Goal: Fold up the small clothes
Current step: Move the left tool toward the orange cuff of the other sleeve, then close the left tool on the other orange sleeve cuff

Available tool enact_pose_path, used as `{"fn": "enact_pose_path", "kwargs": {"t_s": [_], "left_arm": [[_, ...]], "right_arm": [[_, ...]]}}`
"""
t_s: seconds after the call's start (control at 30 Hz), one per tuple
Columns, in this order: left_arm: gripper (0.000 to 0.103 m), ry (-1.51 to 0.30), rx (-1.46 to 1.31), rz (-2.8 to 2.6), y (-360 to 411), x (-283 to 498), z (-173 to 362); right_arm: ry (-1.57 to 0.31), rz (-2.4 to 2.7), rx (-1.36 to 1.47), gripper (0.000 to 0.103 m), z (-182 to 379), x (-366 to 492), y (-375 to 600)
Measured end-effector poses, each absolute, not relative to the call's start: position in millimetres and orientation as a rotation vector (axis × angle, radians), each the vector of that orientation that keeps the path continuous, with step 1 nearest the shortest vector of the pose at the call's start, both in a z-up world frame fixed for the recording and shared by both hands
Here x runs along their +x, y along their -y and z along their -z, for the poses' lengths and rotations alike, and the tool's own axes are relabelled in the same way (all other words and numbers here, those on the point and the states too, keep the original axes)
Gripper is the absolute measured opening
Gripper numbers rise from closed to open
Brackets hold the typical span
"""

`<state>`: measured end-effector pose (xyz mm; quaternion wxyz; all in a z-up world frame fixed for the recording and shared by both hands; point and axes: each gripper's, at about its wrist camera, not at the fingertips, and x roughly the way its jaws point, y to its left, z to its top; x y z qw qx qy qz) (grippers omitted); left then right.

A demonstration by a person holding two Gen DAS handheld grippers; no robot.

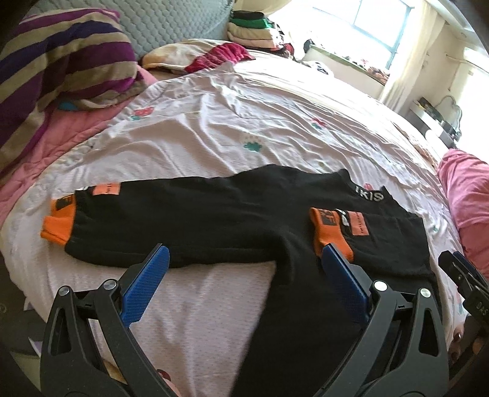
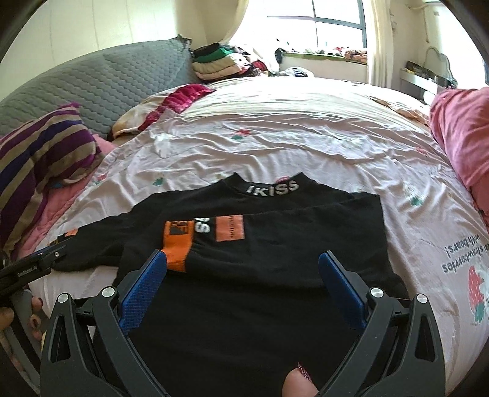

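Black knit fabric with orange cuffs fills the space ahead of me: a small long-sleeved black top [image 2: 275,232] lies flat on the bed's pale pink printed sheet [image 2: 275,137], its collar lettered "IKISS" pointing away from me. One sleeve is folded in across the chest, its orange cuff [image 2: 177,247] lying just beyond my right tool's left blue pad. The other sleeve [image 1: 171,226] stretches out flat to my left, and its orange cuff [image 1: 58,223] lies near the sheet's edge.

My left tool [image 1: 243,259] hangs over the near edge of the top with its blue pads wide apart and nothing between them; its right pad sits just beside the folded sleeve's cuff. My right tool [image 2: 243,265] hangs over the body of the top, pads equally spread and gripping nothing.

At the head of the bed lie a purple-and-tan striped pillow [image 1: 61,61] and a grey quilted cushion [image 2: 107,82]. A stack of folded clothes [image 2: 214,61] sits at the far corner near the bright window [image 2: 330,21], and a pink blanket [image 2: 458,137] bunches along my right.
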<state>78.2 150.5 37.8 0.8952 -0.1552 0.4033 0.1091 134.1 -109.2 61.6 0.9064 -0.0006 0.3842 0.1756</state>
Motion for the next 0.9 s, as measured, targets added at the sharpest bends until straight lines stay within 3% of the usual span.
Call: {"fn": "enact_pose_path", "kwargs": {"t_s": [0.9], "left_arm": [[0.093,-0.841,-0.468,-0.431,-247.2,40.9,-15.6]], "right_arm": [[-0.788,-0.542,-0.100,0.098,-60.9,130.0,17.9]]}}
